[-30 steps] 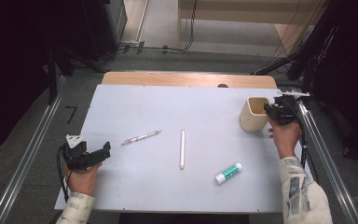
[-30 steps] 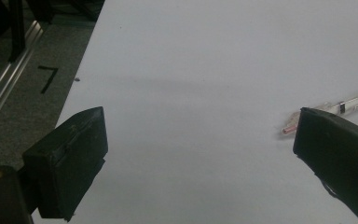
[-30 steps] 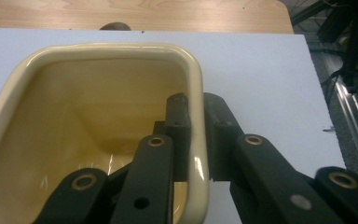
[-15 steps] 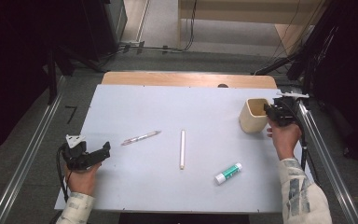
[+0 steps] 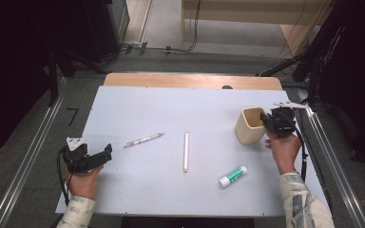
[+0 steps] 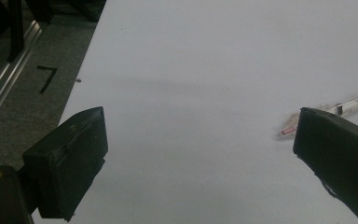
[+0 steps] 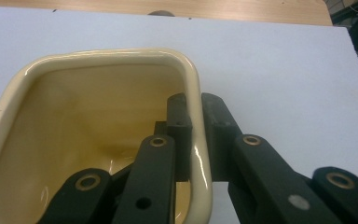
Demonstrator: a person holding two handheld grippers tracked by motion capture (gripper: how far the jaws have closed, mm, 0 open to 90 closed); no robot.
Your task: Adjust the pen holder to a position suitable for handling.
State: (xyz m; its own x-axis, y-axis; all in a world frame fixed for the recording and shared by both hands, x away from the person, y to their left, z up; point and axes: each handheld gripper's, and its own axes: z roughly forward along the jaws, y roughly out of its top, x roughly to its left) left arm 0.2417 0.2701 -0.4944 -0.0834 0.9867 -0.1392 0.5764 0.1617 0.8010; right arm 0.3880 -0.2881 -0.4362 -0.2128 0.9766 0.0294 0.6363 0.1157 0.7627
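Two black grippers work over a pale grey-white rectangular table (image 5: pixel 138 107) seen from the high view. At the near left edge, the left gripper (image 5: pixel 105 153) rests low on the tabletop in the person's left hand (image 5: pixel 83 178), its jaws standing wide apart with nothing between them; in the left gripper view bare table lies between the two black pads. Just beyond its right jaw lies a slim clear plastic pen with a pinkish tip (image 5: pixel 144 140), slanted on the surface. Further right, near the middle of the table, a thin white stick (image 5: pixel 186 151) lies pointing away from the person. Right of that, nearer the front edge, a small white glue stick with a green cap (image 5: pixel 233 176) lies on its side. At the far right stands a cream-coloured glossy ceramic cup with a rounded square rim (image 5: pixel 250 126), upright on the table. The right gripper (image 5: pixel 266 119), held in the right hand (image 5: pixel 281 147), is clamped on the cup's right-hand wall, one jaw inside and one outside.
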